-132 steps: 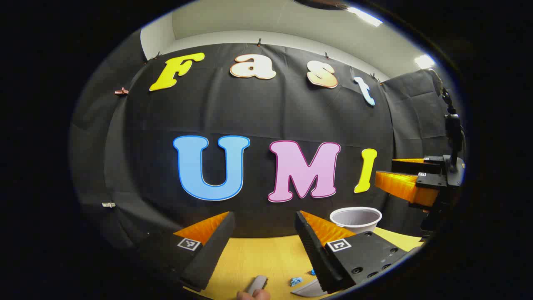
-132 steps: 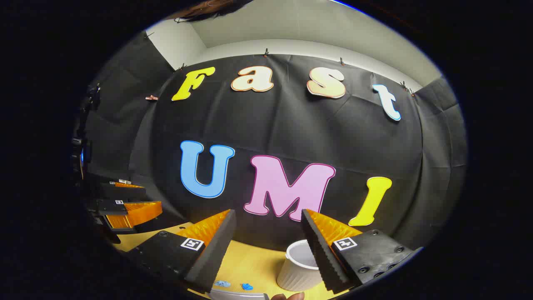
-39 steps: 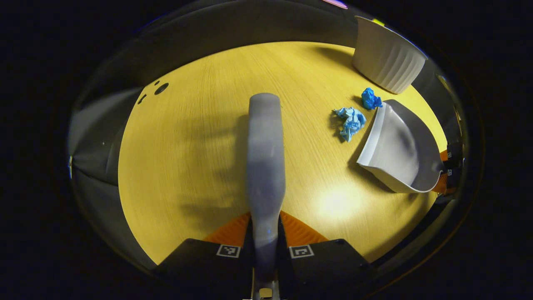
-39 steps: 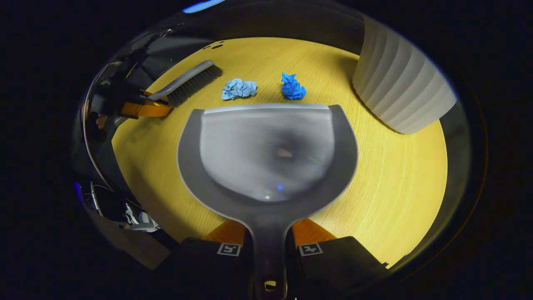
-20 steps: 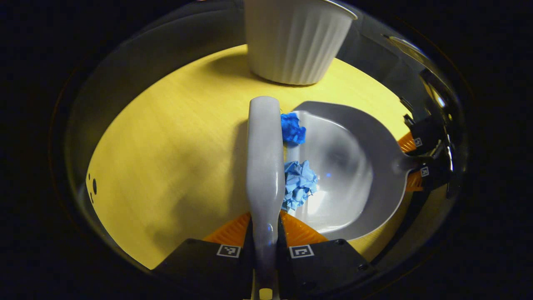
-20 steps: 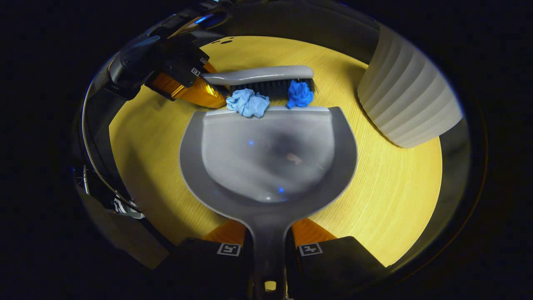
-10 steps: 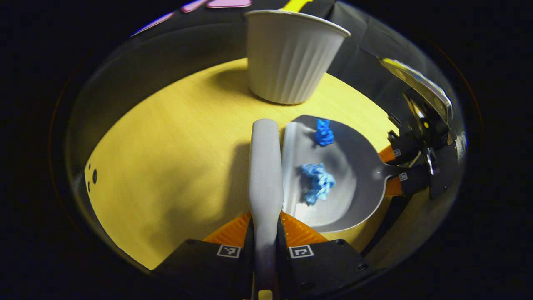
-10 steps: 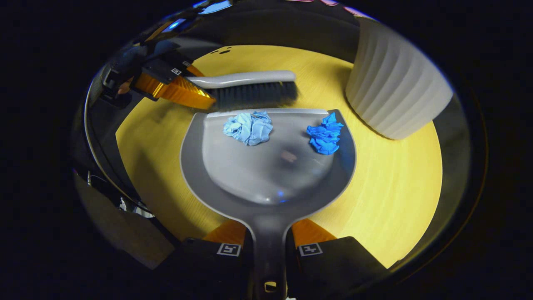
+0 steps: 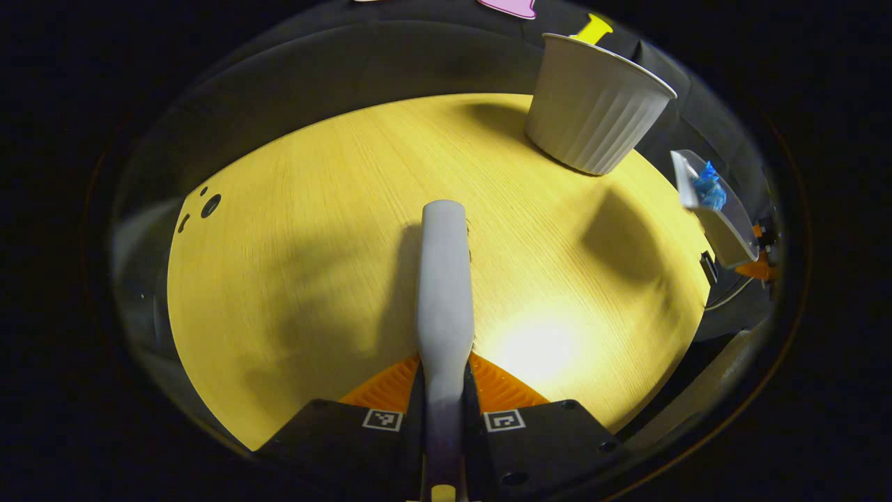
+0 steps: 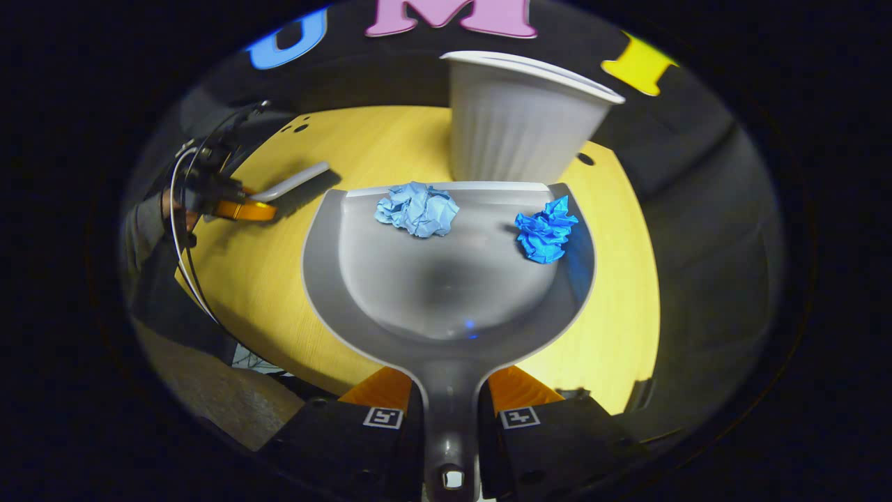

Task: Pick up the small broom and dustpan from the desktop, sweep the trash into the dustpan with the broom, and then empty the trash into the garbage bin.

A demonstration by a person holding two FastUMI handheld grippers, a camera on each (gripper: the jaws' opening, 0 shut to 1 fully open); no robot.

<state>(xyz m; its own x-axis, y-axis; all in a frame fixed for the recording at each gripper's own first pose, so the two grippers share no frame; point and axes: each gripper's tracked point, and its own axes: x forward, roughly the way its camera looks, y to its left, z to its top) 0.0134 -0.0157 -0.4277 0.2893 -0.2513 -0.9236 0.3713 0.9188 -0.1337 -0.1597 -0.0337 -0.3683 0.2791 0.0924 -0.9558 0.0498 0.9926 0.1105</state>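
Note:
In the left gripper view my left gripper (image 9: 443,390) is shut on the grey broom (image 9: 443,279), whose back points out over the yellow desktop (image 9: 313,230). In the right gripper view my right gripper (image 10: 449,411) is shut on the handle of the grey dustpan (image 10: 446,279), held above the desk. A pale blue paper wad (image 10: 417,208) and a darker blue wad (image 10: 546,229) lie in the pan near its front lip. The white ribbed garbage bin (image 10: 519,125) stands just beyond that lip. The raised dustpan (image 9: 714,209) also appears at the right of the left gripper view.
The bin (image 9: 592,122) stands at the desk's far right in the left gripper view. Small dark holes (image 9: 209,206) mark the desktop's left side. In the right gripper view the other gripper and broom (image 10: 289,183) sit far left, with cables and a sleeve beside them.
The dustpan has lifted off the desk with both wads inside and moved toward the bin. The broom has swung left, away from the pan.

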